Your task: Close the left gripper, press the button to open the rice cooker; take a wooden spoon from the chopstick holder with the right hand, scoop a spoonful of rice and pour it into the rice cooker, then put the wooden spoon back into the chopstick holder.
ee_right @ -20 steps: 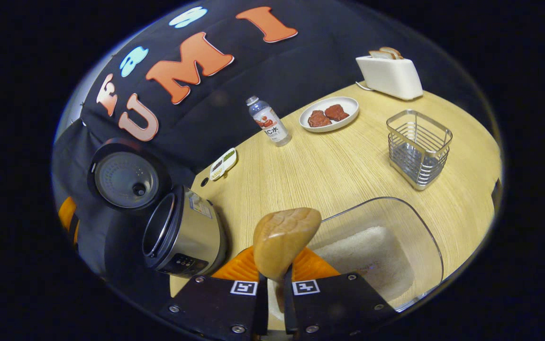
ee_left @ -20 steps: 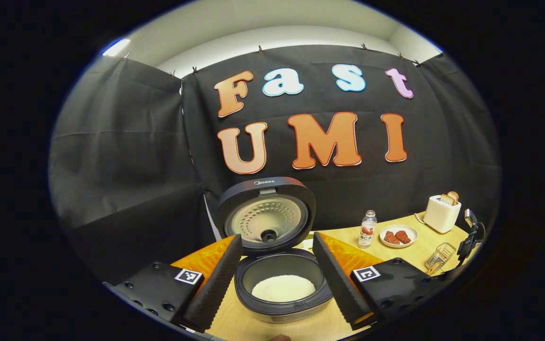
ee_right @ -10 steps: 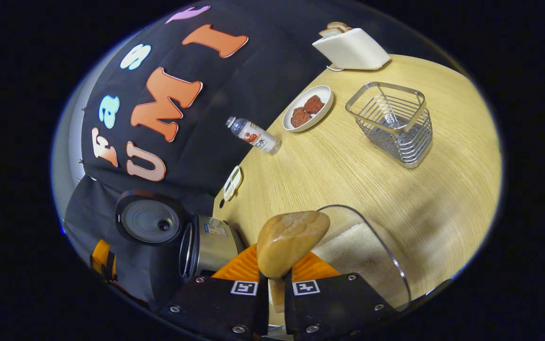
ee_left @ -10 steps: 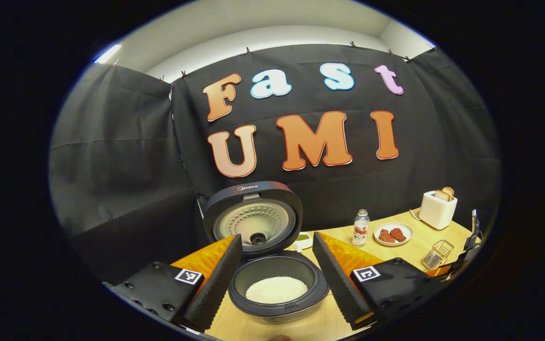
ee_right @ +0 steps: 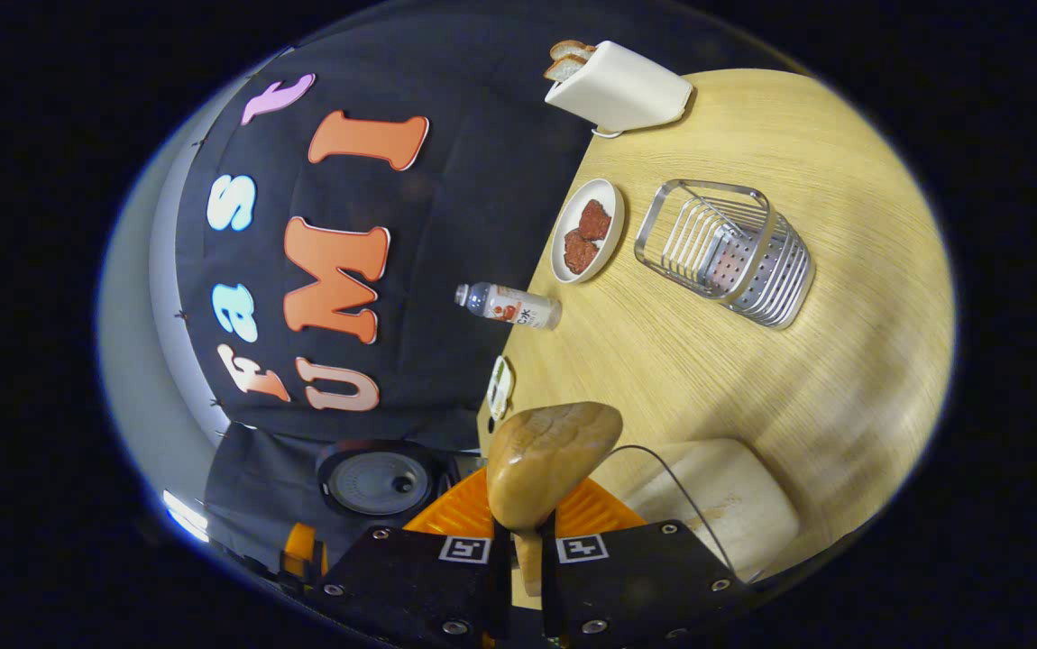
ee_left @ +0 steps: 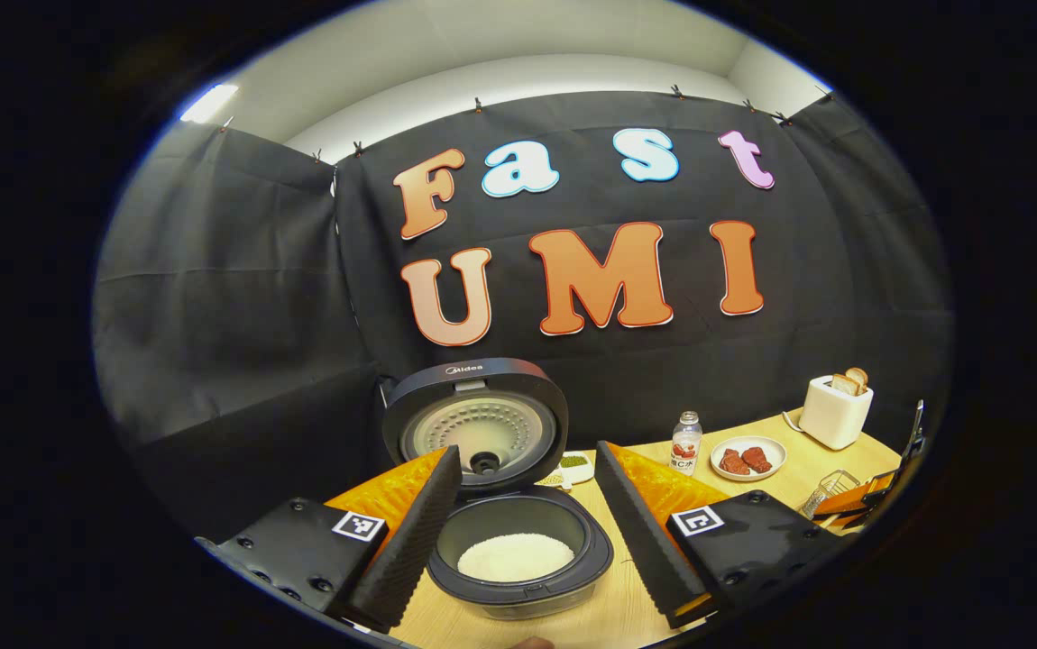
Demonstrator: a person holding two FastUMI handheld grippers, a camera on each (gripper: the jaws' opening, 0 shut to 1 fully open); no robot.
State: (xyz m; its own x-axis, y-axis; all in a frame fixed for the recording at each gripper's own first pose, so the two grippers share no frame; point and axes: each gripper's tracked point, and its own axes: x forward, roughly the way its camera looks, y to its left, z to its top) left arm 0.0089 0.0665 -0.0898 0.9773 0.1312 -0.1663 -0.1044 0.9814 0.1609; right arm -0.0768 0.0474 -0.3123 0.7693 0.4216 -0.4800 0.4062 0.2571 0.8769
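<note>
Spoon (ee_right: 551, 461) sat pinched by its handle in my right claw (ee_right: 518, 563), bowl up and forward, above the clear rice tub (ee_right: 724, 505) on the counter (ee_right: 753, 379). My left claw (ee_left: 518, 532) hung wide apart, holding nothing, in front of the rice cooker (ee_left: 518, 559), whose lid (ee_left: 475, 424) stood open with white rice inside. The wire holder (ee_right: 724, 254) stood well apart from the tub, just beside the plate (ee_right: 587, 233). I judged the wooden spoon light, stiff and somewhat slick; a grip on the handle near the bowl should stop it twisting
</note>
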